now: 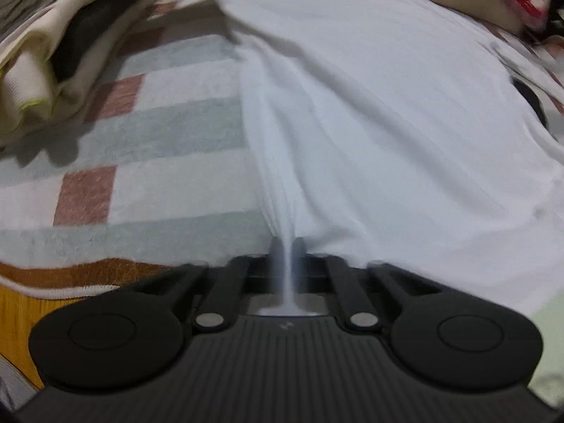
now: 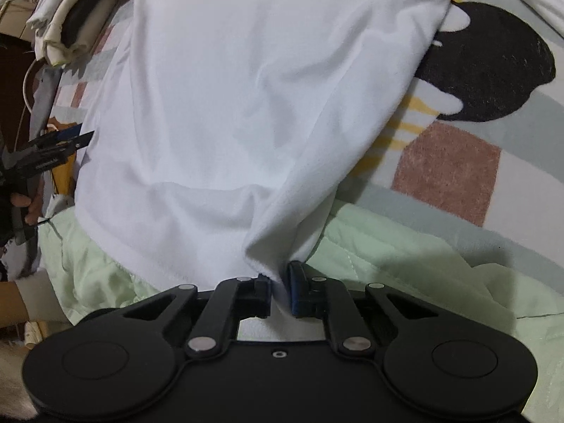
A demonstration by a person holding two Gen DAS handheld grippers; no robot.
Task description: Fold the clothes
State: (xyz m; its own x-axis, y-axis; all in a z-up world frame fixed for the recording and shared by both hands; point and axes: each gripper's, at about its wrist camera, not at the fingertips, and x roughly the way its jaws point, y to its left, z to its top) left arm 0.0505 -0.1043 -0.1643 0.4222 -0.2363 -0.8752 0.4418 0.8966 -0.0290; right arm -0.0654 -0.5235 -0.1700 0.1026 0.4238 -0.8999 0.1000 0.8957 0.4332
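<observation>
Presently, your left gripper (image 1: 284, 246) has both black fingers pressed together on a gathered pleat of the white garment (image 1: 370, 105), a smooth, soft knit that fans out ahead of the fingers in long radiating creases and fills the view forward and to the right. Your right gripper (image 2: 280, 283) is likewise clamped on a bunched corner of the same white garment (image 2: 246, 105), its blue-edged pad touching the cloth; from that pinch the fabric rises ahead as a broad, lightly wrinkled sheet. Beneath the garment lies a plush blanket (image 1: 158, 134) of short pile, patterned in rectangular blocks of pale grey-green, white and dusty pink, with a large black rounded patch (image 2: 493, 67) forward and right of your right gripper. A quilted pale-green cover (image 2: 405, 246) with stitched ridges sits just beside and right of that gripper. Forward and left of your left gripper rests a stack of folded clothes (image 1: 53, 56), cream and dark layers with rounded fold edges.
</observation>
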